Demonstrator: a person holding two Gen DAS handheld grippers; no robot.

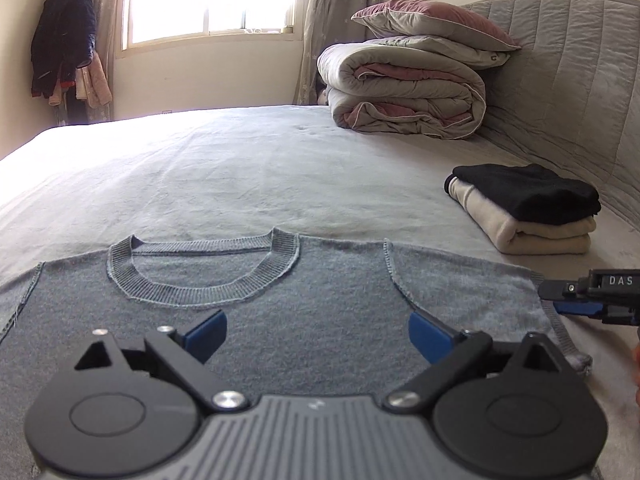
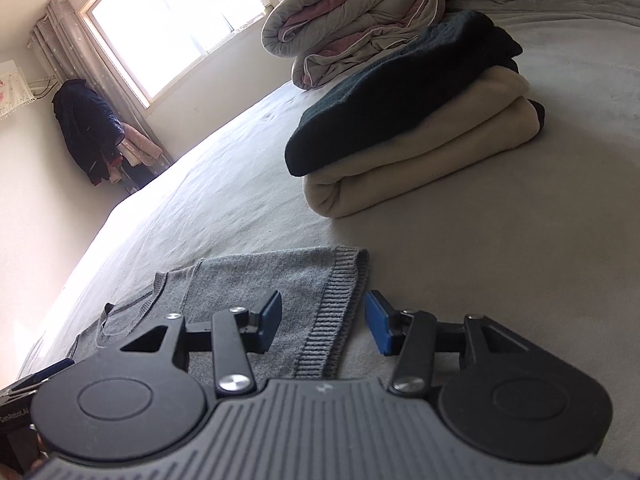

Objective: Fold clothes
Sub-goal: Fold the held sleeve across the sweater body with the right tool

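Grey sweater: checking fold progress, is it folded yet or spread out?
Partly folded: grey sweater lies flat, collar showing, one sleeve folded in.

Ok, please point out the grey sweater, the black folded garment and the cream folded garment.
grey sweater [image 1: 304, 320]: left wrist view, on the chest below the collar.
black folded garment [image 2: 400, 92]: right wrist view, on its top surface.
cream folded garment [image 2: 420, 160]: right wrist view, on its folded side.

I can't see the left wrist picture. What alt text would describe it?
A grey sweater lies flat on a bed, neckline away from the camera, beneath the open left claw. Folded black and cream clothes sit to the right, a rolled duvet behind.
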